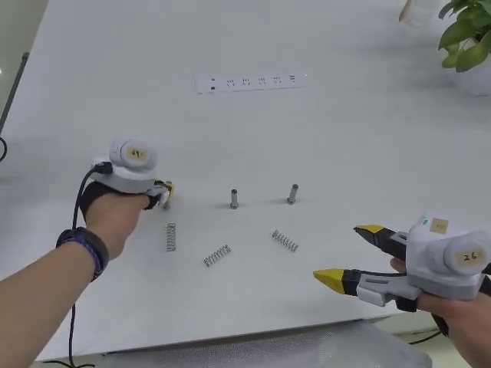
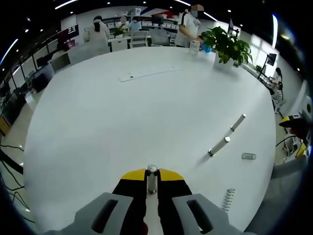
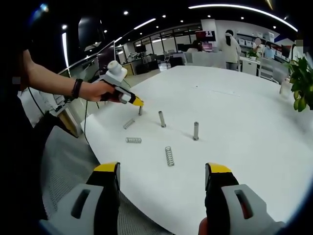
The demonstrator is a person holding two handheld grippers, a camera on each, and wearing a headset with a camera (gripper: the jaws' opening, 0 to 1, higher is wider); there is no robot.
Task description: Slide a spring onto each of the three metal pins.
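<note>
Three small metal pins stand on the white table (image 1: 345,138). My left gripper (image 1: 164,192) is shut on the leftmost pin (image 2: 152,178), which stands upright between its yellow tips. The other two pins (image 1: 234,198) (image 1: 292,194) stand free to its right. Three springs lie flat in front of the pins: one near the left gripper (image 1: 171,236), one in the middle (image 1: 217,255), one on the right (image 1: 285,241). My right gripper (image 1: 349,253) is open above the table's front right, apart from the springs, nothing between its jaws (image 3: 162,169).
A white power strip (image 1: 251,82) lies farther back on the table. A potted plant (image 1: 464,38) stands at the back right corner. The table's front edge (image 1: 230,337) runs just below the springs. People and desks are in the far background.
</note>
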